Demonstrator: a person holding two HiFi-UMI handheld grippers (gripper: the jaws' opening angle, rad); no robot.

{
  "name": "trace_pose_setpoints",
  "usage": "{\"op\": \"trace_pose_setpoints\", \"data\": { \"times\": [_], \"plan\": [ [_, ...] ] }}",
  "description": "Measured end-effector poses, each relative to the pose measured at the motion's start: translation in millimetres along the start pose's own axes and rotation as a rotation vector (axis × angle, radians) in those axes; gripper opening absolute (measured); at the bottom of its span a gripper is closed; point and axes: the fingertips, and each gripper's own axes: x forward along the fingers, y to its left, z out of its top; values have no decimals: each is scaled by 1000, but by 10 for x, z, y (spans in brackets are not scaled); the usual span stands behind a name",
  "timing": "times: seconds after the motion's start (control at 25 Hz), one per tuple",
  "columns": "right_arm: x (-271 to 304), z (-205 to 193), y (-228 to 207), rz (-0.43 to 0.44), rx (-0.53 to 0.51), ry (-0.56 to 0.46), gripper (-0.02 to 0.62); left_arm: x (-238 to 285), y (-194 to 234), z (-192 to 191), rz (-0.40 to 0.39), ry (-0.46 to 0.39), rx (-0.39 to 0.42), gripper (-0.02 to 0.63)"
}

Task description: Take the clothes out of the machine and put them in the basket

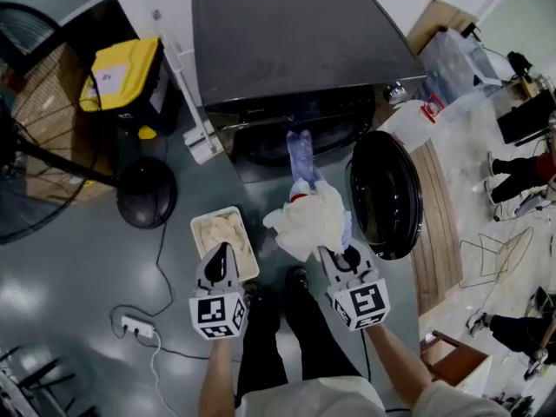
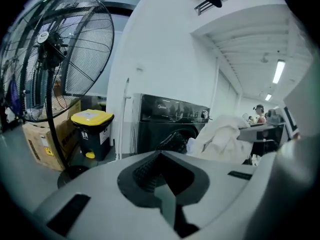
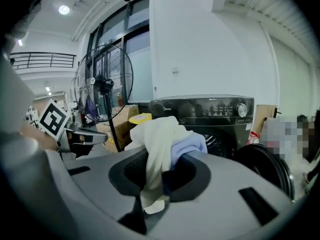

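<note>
The dark washing machine [image 1: 295,42] stands ahead with its round door [image 1: 387,194] swung open to the right. My right gripper [image 1: 339,252] is shut on a white cloth bundle [image 1: 304,224]. A pale blue garment [image 1: 301,159] trails from the bundle back to the drum opening. In the right gripper view the white cloth [image 3: 155,134] and blue cloth [image 3: 192,143] fill the jaws of that gripper [image 3: 157,176]. My left gripper [image 1: 222,248] hangs shut and empty over the cream basket [image 1: 201,226], which holds pale cloth. In the left gripper view the bundle [image 2: 220,136] shows at right.
A large floor fan [image 1: 35,146] with a round base [image 1: 146,194] stands at left, beside a yellow-lidded bin [image 1: 126,76]. A power strip [image 1: 139,327] and its cable lie on the floor at lower left. Another person's legs [image 1: 517,176] and clutter lie at far right.
</note>
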Motion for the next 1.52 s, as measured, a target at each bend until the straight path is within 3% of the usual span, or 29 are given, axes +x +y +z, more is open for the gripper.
{"op": "trace_pose_setpoints", "data": {
  "times": [0.52, 0.8, 1.12, 1.52],
  "plan": [
    [220, 572, 822, 200, -106, -45, 92, -667, 687, 183, 198, -47, -70, 18],
    [374, 687, 1556, 372, -127, -56, 92, -1057, 1079, 82, 319, -63, -121, 18],
    [464, 433, 2400, 522, -153, -11, 92, -1565, 1481, -210, 419, -58, -168, 18],
    [576, -166, 2997, 624, -179, 95, 94, -1817, 1785, -638, 478, -21, -219, 18]
  ]
}}
